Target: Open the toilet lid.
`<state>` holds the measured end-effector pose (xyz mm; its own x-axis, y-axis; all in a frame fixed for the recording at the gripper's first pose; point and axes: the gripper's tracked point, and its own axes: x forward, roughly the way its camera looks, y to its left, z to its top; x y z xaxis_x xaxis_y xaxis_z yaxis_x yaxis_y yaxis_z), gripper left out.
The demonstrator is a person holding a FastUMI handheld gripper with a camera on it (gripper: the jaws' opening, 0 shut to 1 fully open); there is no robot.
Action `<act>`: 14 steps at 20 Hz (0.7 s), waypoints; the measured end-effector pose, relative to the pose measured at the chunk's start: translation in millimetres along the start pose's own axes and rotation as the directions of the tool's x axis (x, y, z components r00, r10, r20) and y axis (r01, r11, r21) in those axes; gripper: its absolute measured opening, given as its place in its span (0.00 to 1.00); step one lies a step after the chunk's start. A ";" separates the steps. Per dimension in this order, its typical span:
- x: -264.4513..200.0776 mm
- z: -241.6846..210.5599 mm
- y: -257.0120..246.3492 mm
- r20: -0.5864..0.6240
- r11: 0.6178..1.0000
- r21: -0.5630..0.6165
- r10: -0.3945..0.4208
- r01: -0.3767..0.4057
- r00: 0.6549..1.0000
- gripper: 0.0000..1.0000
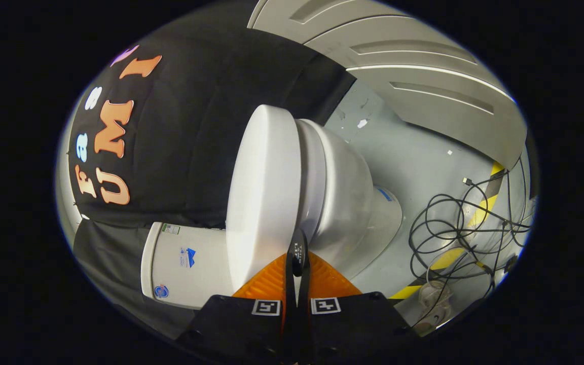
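Observation:
The view is rolled on its side. The white toilet lid (264, 187) lies shut against the seat and bowl (342, 197); its broad top faces the black cloth wall. The white tank (185, 263), which carries small stickers, sits behind the lid. My gripper (298, 253) is shut, with the fingers pressed almost together and only a thin slit between them. The tips rest at the front rim of the lid, right at the seam where lid meets seat. I cannot tell whether a tip has slipped under the rim.
A tangle of black cables (454, 228) lies on the grey floor (413, 157) past the bowl, across a yellow-and-black tape strip (474, 218). A grey panelled door (424, 76) stands beyond. The black cloth wall (195, 126) hangs behind the tank.

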<state>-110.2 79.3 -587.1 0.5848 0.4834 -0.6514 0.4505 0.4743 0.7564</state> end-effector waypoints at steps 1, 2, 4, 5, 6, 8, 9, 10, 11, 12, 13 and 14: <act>0.6 0.0 -0.2 -0.003 1.000 0.008 -0.001 0.001 1.000 0.08; -0.6 -0.2 1.8 -0.001 1.000 0.013 -0.001 0.001 1.000 0.08; -1.2 0.4 0.7 0.004 1.000 -0.002 -0.007 0.007 1.000 0.08; -0.5 1.1 1.4 0.006 1.000 -0.007 -0.015 0.015 1.000 0.08; 0.7 1.7 2.9 0.010 1.000 -0.012 -0.024 0.024 1.000 0.08; 0.5 2.9 4.8 0.025 0.999 -0.021 -0.033 0.033 0.999 0.08; -1.4 2.1 8.0 0.026 0.999 -0.018 -0.030 0.031 0.999 0.08; -2.7 2.4 11.4 0.026 1.000 -0.010 -0.027 0.028 0.999 0.08; -5.0 2.3 14.5 0.029 1.000 -0.007 -0.025 0.025 0.999 0.08; -4.7 3.0 17.3 0.037 1.000 -0.016 -0.024 0.025 0.999 0.08; -6.3 5.7 21.2 0.049 0.999 -0.026 -0.024 0.025 0.999 0.08; -6.5 8.2 26.7 0.062 0.999 -0.036 -0.022 0.024 0.998 0.08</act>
<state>-96.5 82.8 -562.2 0.6157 0.4261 -0.6629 0.4397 0.5123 0.7377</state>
